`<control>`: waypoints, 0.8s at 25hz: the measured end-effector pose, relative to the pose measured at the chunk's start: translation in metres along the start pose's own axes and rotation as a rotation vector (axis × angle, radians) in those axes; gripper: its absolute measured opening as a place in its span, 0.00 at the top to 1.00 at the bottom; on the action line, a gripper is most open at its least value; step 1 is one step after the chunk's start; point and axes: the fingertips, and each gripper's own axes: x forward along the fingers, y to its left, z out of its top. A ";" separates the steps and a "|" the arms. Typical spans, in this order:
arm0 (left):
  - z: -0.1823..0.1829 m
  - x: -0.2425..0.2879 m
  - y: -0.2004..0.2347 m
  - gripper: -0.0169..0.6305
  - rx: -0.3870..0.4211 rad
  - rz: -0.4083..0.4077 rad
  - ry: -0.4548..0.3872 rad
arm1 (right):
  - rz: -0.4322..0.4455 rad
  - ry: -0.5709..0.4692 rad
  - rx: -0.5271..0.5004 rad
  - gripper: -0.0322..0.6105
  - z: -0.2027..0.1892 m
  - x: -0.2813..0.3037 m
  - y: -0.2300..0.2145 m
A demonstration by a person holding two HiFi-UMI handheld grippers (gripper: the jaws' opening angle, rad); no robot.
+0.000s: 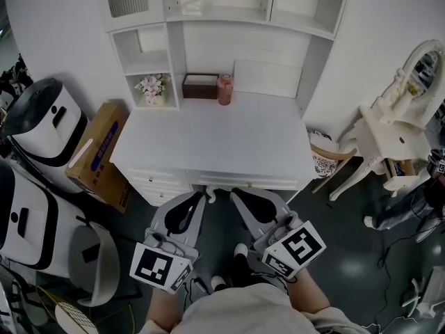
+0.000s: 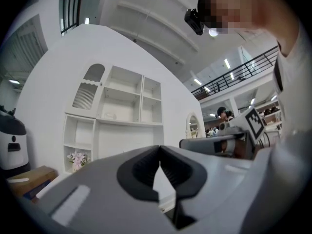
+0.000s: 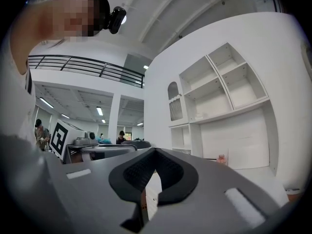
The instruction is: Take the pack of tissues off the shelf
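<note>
Both grippers are sitting low in front of the desk point(image 1: 208, 141), side by side and just off its front edge, with neither touching anything.

Left gripper point(image 1: 208, 196): the jaws are pressing together tip to tip with nothing between the pads. The left gripper view is confirming this point(image 2: 160, 152); only a thin wedge of background is showing below the contact point.

Right gripper point(image 1: 233, 195): same picture, jaws closed on themselves and pinching nothing. The right gripper view point(image 3: 155, 155) is showing the tips meeting.

The pack of tissues point(image 1: 189, 7) is lying in the middle upper compartment of the shelf unit point(image 1: 306, 19), on the board above the desk's back panel. It's a pale, slightly crumpled shape, also showing small in the left gripper view point(image 2: 109, 115). It's well apart from both grippers, across the full depth of the desk.

On the desk top at the back, 2 items are standing next to each other, possibly touching: a dark brown box point(image 1: 200, 86) and a pink jar point(image 1: 224, 89) to its right. Flowers point(image 1: 151, 87) are sitting in the lower left cubby. A cardboard box point(image 1: 101, 152) is leaning against the desk's left side.
</note>
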 end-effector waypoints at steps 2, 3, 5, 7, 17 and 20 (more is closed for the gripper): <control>-0.001 0.009 0.005 0.97 -0.009 0.003 -0.004 | 0.000 -0.006 -0.004 0.95 0.001 0.006 -0.008; -0.002 0.013 0.009 0.97 -0.016 0.006 -0.007 | 0.003 -0.010 -0.010 0.95 0.001 0.010 -0.012; -0.003 0.022 0.018 0.97 -0.028 0.017 -0.012 | 0.013 -0.016 -0.021 0.95 0.001 0.018 -0.019; -0.003 0.033 0.026 0.97 -0.022 0.030 -0.014 | 0.024 -0.015 -0.025 0.95 0.002 0.027 -0.028; 0.005 0.106 0.063 0.97 -0.001 0.056 -0.086 | 0.054 -0.037 -0.090 0.94 0.010 0.070 -0.094; 0.004 0.129 0.066 0.97 0.045 0.058 -0.078 | 0.060 -0.044 -0.099 0.93 0.012 0.078 -0.114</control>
